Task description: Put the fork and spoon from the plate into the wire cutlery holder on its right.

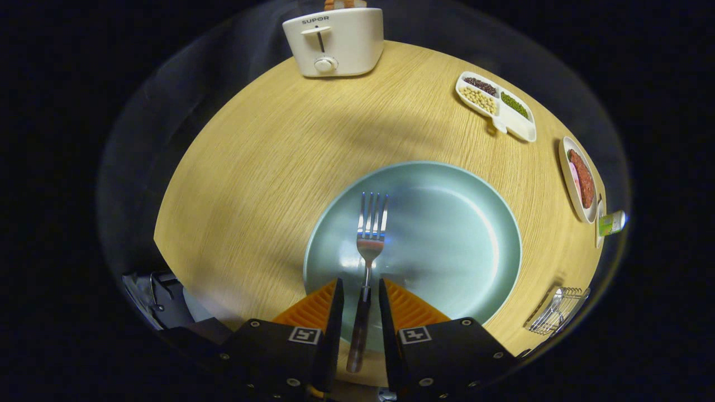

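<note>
The gripper (360,304) is positioned low over the near rim of the round pale-green ceramic plate (463,234). Its fingers are set narrow, one on each side of the dark handle of the steel fork (368,245), with a thin gap visible on both sides. Contact with the handle cannot be confirmed.

The fork lies on the plate with its long axis in line with the fingers: handle between them, neck just ahead, tines pointing away toward the plate's centre. This alignment suits a pinch across the handle's width without rotation of the gripper.

The wire cutlery holder (558,311) lies on the light wooden table (268,167) to the right of the plate, well apart from the fingers. A metal utensil, probably the spoon, already rests inside it.

Judgement: the fork transfer remains outstanding. The carry will run rightward.
</note>
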A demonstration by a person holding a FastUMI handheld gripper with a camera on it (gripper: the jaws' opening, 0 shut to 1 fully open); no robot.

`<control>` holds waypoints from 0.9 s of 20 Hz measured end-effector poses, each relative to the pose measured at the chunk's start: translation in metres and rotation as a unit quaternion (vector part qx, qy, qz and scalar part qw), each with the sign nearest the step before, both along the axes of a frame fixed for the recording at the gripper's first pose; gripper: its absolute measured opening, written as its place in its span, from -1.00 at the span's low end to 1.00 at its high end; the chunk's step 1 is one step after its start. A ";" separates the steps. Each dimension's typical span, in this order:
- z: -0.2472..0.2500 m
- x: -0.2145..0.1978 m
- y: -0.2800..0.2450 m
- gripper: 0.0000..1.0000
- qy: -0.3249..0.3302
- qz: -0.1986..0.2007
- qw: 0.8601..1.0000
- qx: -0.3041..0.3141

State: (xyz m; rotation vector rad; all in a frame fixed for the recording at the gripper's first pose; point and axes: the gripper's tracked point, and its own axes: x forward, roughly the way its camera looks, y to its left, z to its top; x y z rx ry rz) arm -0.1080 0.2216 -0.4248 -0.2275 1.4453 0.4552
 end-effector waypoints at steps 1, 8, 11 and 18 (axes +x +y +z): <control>-0.001 0.001 0.001 -0.40 0.005 -0.001 1.000 0.001; -0.006 0.004 -0.003 -0.85 0.037 -0.047 0.998 0.010; 0.000 0.013 -0.009 -0.93 0.017 -0.072 0.997 0.025; 0.037 0.030 -0.019 -0.93 -0.037 -0.128 0.987 0.086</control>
